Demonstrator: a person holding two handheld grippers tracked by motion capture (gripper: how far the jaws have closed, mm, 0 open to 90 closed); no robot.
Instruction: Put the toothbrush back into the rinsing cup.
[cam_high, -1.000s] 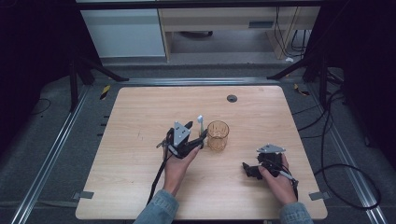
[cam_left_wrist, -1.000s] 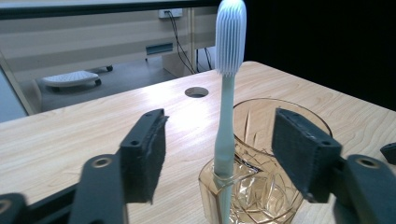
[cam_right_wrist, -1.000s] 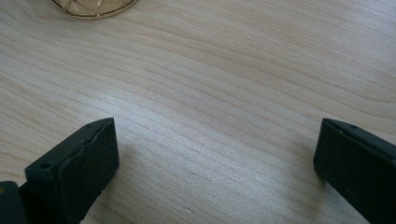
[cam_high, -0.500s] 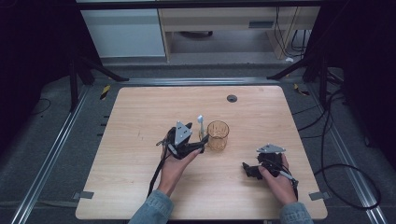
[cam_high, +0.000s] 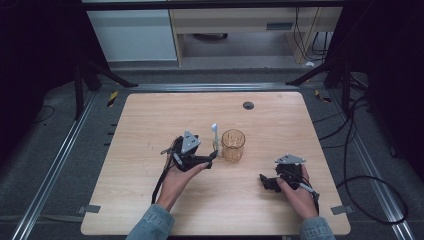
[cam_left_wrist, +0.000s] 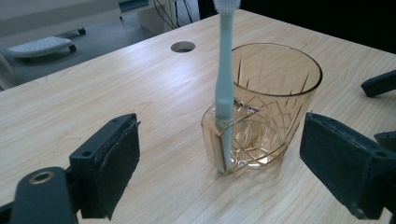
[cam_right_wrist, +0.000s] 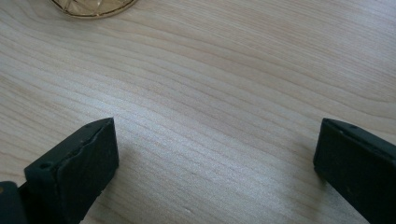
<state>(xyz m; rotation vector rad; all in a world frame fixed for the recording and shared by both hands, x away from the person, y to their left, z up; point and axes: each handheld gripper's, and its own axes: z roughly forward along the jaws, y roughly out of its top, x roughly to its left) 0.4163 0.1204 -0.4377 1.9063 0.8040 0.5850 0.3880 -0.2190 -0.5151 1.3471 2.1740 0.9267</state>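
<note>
One toothbrush (cam_high: 214, 136), one amber cup (cam_high: 233, 145)

Before me lies a pale wooden table (cam_high: 150, 115) with a round grommet hole (cam_high: 248, 105), standing on dark grey floor (cam_high: 45, 165), with a white cabinet (cam_high: 132, 35) beyond it.

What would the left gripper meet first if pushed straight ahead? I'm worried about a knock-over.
Probably the toothbrush upright in the side slot of the amber glass cup; the left gripper, jaws just opened, points straight at it.
</note>
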